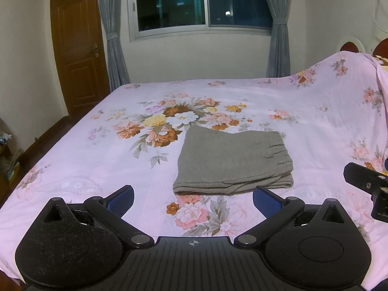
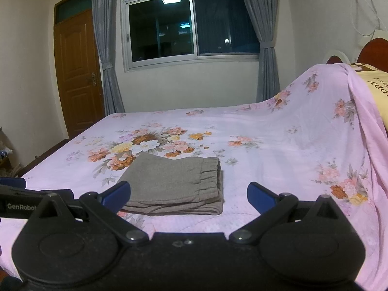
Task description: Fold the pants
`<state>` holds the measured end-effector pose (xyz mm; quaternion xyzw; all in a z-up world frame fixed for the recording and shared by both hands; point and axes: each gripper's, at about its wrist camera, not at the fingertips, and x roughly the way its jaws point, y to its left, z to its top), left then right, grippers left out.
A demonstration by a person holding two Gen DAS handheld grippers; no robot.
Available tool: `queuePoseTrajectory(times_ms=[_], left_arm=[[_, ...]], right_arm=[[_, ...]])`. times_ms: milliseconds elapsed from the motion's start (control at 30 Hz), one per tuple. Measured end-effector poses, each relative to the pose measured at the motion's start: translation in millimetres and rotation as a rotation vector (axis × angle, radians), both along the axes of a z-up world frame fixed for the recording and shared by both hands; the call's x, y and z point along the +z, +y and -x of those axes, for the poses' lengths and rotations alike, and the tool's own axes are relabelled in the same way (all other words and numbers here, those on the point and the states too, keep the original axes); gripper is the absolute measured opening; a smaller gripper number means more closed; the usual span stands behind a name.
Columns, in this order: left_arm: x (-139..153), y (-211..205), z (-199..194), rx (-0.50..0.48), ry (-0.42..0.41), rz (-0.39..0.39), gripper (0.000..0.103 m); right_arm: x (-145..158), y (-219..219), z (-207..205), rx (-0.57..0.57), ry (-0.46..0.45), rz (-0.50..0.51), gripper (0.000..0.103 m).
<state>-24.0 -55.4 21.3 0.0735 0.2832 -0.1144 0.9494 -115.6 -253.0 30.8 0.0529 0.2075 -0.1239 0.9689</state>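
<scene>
1. Looking along the left gripper (image 1: 193, 200), its blue-padded fingers (image 1: 122, 200) are standing wide apart, holding nothing. The grey pants (image 1: 232, 160) are lying folded into a compact stack on the floral bedsheet (image 1: 72, 165), just beyond the fingertips, elastic waistband to the right.
2. Looking along the right gripper (image 2: 189, 197), its jaws are likewise gaping, gripping nothing. The folded pants (image 2: 174, 184) are resting on the sheet (image 2: 278, 160) just ahead, nearer its left finger (image 2: 116, 194).
</scene>
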Motion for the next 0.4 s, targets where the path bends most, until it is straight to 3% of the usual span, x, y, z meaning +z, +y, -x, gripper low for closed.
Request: queuePoseTrajectory(times_ms=[400], left_arm=[[-5,-8,-14,-0.021,0.012,0.04,0.103]], right_arm=[[-5,-3,-12,0.033,0.005,0.006,0.103]])
